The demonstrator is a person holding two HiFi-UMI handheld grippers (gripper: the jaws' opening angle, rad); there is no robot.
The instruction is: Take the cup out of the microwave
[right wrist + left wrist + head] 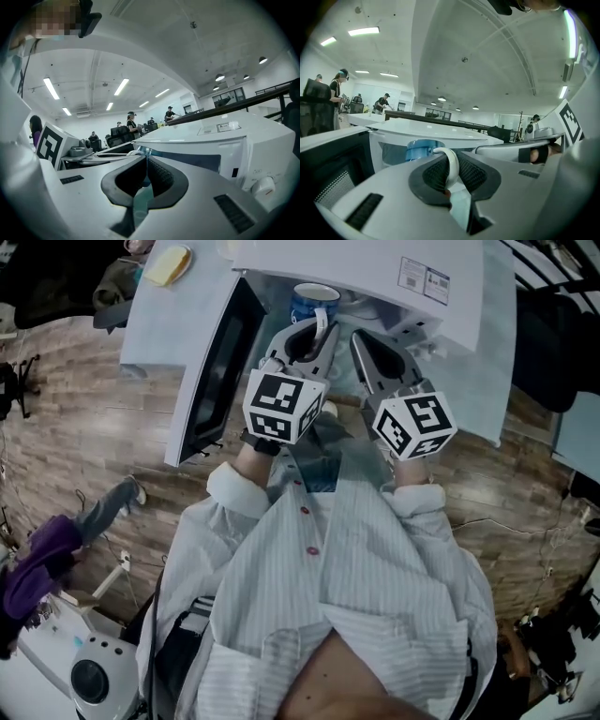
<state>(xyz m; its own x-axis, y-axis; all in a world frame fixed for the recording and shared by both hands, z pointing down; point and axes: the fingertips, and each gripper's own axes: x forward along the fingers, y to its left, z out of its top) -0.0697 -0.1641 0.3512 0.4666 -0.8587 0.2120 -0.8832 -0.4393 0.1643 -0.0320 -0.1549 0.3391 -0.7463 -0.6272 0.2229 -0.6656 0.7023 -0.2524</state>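
A blue cup [314, 301] with a white handle [322, 324] hangs at the mouth of the white microwave [375, 273], whose door [211, 362] stands open to the left. My left gripper [319, 336] is shut on the handle. In the left gripper view the handle [451, 164] runs between the dark pads [433, 174], with the cup [418, 151] just beyond them and the microwave [426, 129] behind. My right gripper [360, 339] is beside the left one, to the cup's right, shut with nothing in it [146, 159].
The microwave stands on a white table [141, 324] over a wooden floor [84, 427]. A yellow item [167, 265] lies at the table's far left. A purple cloth [37, 563] and a white device [89, 671] are at the lower left. Several people [340, 93] stand far off.
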